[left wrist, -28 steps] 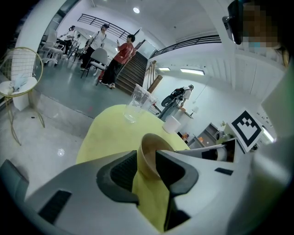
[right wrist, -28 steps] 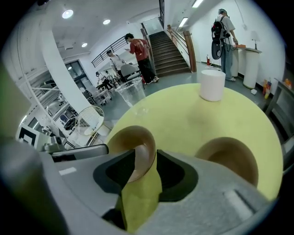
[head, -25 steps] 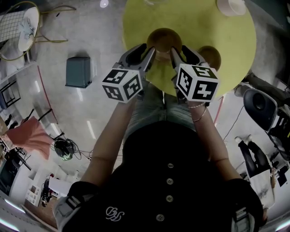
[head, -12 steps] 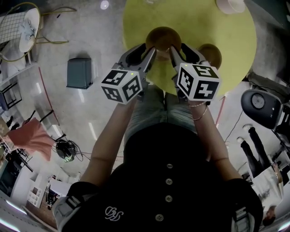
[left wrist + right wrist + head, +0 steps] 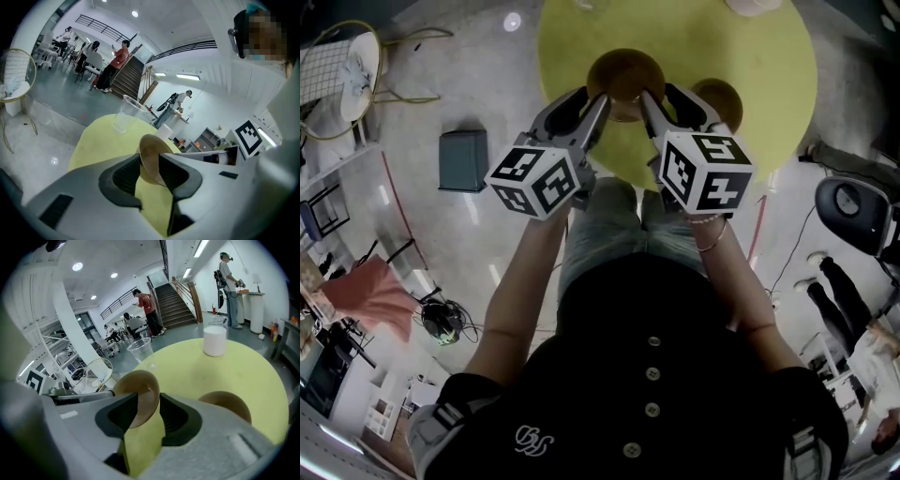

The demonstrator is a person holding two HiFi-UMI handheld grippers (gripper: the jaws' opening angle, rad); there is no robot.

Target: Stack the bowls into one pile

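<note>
A brown bowl is at the near side of the round yellow table, and both grippers hold it. My left gripper is shut on its left rim; in the left gripper view the bowl shows edge-on between the jaws of that gripper. My right gripper is shut on the right rim, where the bowl faces the camera of that gripper. A second brown bowl rests on the table just to the right. Whether the held bowl touches the table I cannot tell.
A clear plastic cup and a white cup stand at the table's far side. A teal box sits on the floor to the left. An office chair is at the right. Several people stand far off.
Both grippers keep their hold on the same bowl. The table, bowls and grippers have all slid slightly up and left in the head view; the held bowl sits about level with the second one.
</note>
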